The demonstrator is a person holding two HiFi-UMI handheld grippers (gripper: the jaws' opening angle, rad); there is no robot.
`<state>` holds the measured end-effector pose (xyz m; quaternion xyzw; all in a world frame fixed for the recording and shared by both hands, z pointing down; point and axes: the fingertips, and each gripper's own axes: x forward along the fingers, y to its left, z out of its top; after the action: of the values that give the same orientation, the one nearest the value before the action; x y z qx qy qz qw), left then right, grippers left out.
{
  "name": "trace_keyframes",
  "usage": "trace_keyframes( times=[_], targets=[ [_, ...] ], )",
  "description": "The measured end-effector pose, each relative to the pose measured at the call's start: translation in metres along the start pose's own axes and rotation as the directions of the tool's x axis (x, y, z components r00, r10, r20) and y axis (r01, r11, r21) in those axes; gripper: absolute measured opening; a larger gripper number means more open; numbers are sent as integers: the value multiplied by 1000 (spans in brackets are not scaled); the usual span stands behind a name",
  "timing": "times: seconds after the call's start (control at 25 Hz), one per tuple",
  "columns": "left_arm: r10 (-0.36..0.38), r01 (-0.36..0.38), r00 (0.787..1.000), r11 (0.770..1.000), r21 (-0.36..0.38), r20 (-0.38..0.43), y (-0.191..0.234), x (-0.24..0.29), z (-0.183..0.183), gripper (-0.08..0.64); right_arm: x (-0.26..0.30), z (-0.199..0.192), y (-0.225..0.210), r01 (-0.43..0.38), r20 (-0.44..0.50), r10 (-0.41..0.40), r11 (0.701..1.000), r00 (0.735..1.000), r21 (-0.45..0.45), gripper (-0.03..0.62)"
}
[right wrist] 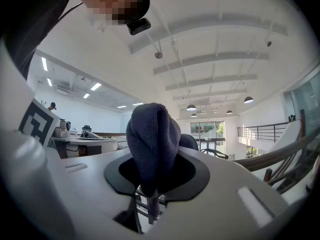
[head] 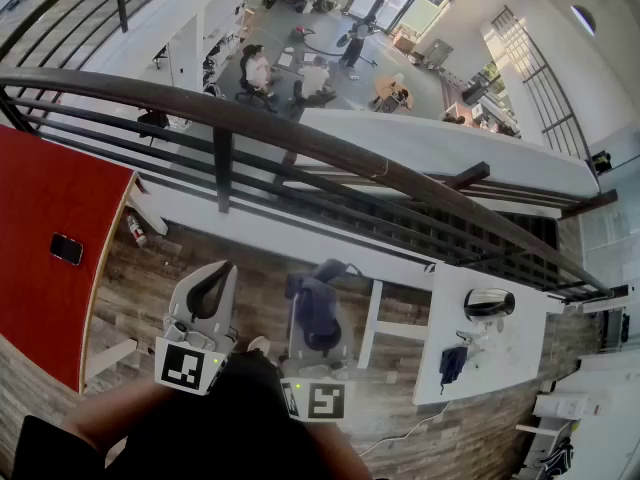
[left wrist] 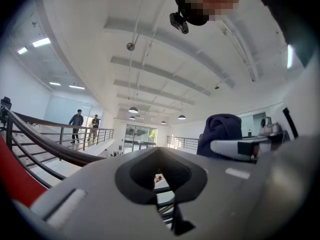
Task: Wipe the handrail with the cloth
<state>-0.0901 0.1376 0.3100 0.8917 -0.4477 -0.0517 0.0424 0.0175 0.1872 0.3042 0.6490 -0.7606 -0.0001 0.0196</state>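
The dark brown handrail (head: 330,148) curves from the upper left to the right edge in the head view, above several thinner rails. Both grippers are held side by side below it, short of the rail. My right gripper (head: 322,280) is shut on a dark blue cloth (head: 314,318), which bulges up out of the jaws (right wrist: 152,144). My left gripper (head: 213,276) is shut with nothing in it (left wrist: 160,184). From the left gripper view the cloth (left wrist: 222,131) shows to the right and the handrail (left wrist: 50,144) to the left. In the right gripper view the handrail (right wrist: 285,151) lies at the right.
A dark baluster post (head: 222,168) stands under the rail ahead of the left gripper. A red panel (head: 45,228) lies at the left. Beyond the railing is a drop to a lower floor with a white table (head: 520,358) and seated people (head: 290,73).
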Motion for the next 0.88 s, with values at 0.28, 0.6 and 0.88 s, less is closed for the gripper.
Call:
trace_keyframes(
  times=[0.28,0.6,0.88],
  targets=[
    [-11,11,1000,1000,12,-8,-19,-4,-9,0,-15,-9,-23,52,-24,-51,998,998,42,101],
    [2,-1,1000,1000,21,-31,-38,-12,-23,0,-35,-19,-41,51,-14,-50,995,999,88,109],
    [49,-45,995,998,46,-87,-50,-21,-39,0,-51,-24,-58,24,11,-26,994,1000,109,109]
  ],
)
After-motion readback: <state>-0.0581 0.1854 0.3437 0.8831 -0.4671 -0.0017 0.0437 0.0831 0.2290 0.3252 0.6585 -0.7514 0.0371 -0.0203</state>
